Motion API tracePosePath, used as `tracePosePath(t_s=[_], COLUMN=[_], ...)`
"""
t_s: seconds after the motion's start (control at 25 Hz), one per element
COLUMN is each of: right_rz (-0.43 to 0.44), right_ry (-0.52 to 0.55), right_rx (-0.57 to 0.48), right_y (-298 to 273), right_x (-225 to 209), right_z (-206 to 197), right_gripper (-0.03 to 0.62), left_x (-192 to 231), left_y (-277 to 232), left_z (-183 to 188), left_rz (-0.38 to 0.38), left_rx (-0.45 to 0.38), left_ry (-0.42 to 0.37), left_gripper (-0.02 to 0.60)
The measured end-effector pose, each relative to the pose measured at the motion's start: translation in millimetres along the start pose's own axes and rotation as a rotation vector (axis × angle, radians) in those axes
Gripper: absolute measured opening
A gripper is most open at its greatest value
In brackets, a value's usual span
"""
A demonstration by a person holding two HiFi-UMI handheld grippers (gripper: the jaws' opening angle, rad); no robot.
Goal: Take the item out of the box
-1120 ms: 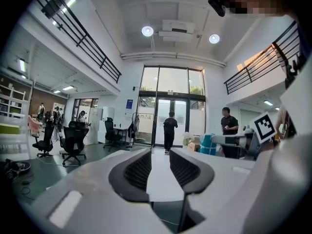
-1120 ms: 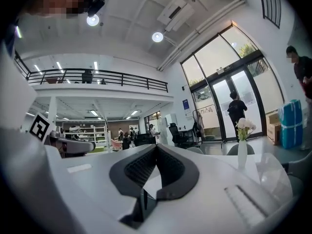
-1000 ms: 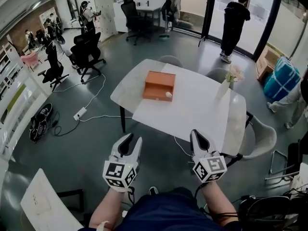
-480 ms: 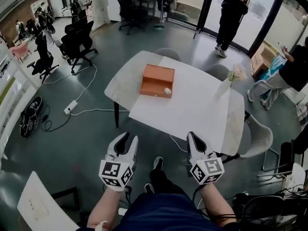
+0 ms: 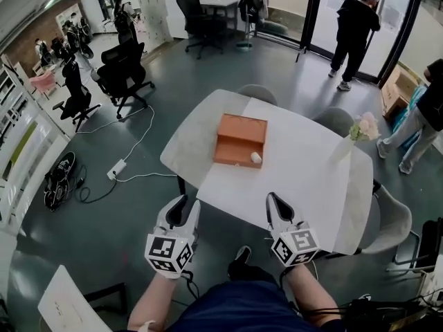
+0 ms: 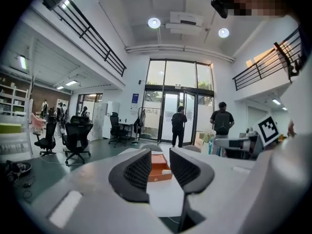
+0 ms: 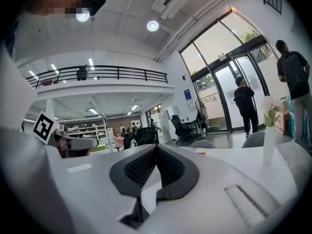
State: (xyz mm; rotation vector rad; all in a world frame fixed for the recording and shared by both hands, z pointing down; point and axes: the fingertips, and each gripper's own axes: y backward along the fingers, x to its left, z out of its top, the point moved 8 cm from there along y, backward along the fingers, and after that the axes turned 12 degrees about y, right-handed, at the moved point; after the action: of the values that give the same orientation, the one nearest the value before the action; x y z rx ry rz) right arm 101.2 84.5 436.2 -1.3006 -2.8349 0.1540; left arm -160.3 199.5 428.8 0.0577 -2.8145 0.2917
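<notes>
Orange box point(image 5: 240, 139) sits on the white table point(image 5: 297, 178), lower tray pulled out. Small white item point(image 5: 255, 158) rests at the tray's front right corner. Left gripper point(image 5: 184, 206) is empty with jaws apart, short of the table's near edge. Right gripper point(image 5: 272, 203) is empty with jaws pressed together. Flower vase point(image 5: 353, 137) stands at the table's right.

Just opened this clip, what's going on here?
A person holds a gripper in each hand, short of a white table. The left gripper has its jaws apart, the right gripper has them together; both are empty. An orange box sits on the table with a small white item at its near edge, untouched.
</notes>
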Motion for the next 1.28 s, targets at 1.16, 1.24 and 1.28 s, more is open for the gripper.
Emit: tracePosePath(t_s=[1.16,1.24,1.28], right_rz=[-0.173,-0.201,-0.215], right_ry=[-0.110,-0.112,-0.112], right_rx=[0.062,0.069,0.072], right_y=[-93,-99,-103], right_x=[-139,-141,-142], right_z=[-12,-11,-11], right_gripper=[0.003,0.003,0.003], left_x=[-5,0,4], left_y=[-211,-225,-232], left_z=[32,34,36], left_rz=[-0.166,-0.192,-0.204], left_rx=[0.153,0.161,0.164], left_ry=[-0.061,-0.058,-0.056], left_gripper=[0.126,0.126,0.126])
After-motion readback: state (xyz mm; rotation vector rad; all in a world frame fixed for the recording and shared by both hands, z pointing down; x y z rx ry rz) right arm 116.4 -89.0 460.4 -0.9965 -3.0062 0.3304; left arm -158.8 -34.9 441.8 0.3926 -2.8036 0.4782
